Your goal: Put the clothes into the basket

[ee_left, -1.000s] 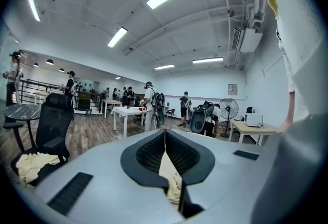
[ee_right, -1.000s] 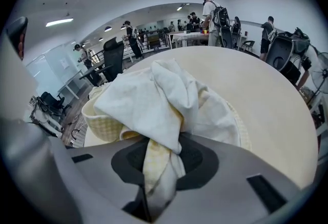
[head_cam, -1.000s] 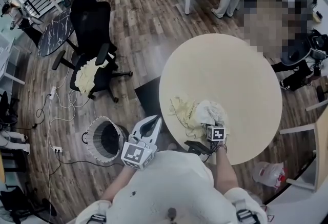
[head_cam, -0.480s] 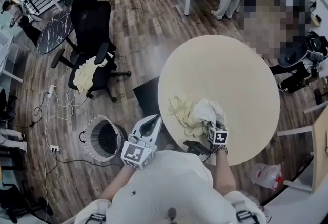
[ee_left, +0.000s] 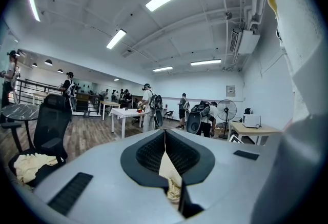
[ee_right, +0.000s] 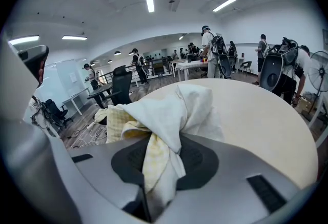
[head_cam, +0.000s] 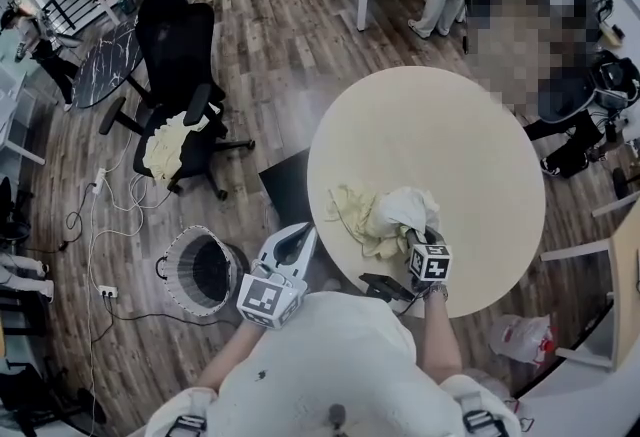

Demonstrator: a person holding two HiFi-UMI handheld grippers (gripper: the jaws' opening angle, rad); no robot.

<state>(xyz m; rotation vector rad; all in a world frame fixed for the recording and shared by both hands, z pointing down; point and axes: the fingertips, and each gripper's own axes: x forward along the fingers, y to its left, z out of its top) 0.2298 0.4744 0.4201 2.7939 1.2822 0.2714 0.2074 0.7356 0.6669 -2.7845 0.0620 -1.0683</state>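
Head view, clothes [head_cam: 372, 215]: a pale heap at the near left edge of the round table [head_cam: 440, 135].
Head view, right claw [head_cam: 416, 237]: it bites the right end of the heap, and the heap runs out long to the left from it.
Head view, basket [head_cam: 176, 255]: on the floor, off the table's near left edge, well apart from the clothes.
Head view, left claw [head_cam: 302, 236]: between the basket and the table, so it is nearer the basket.
Left gripper view, jaws: closed, with the tips touching. A pale strip shows in the gap lower down, and I cannot tell what it is.
Right gripper view, jaws: narrow, pinched on a white and yellow bunch of the clothes. The rest hangs over onto the table.
Next move, my guess: the right claw must carry the clothes left, past the table edge, and down to the basket.
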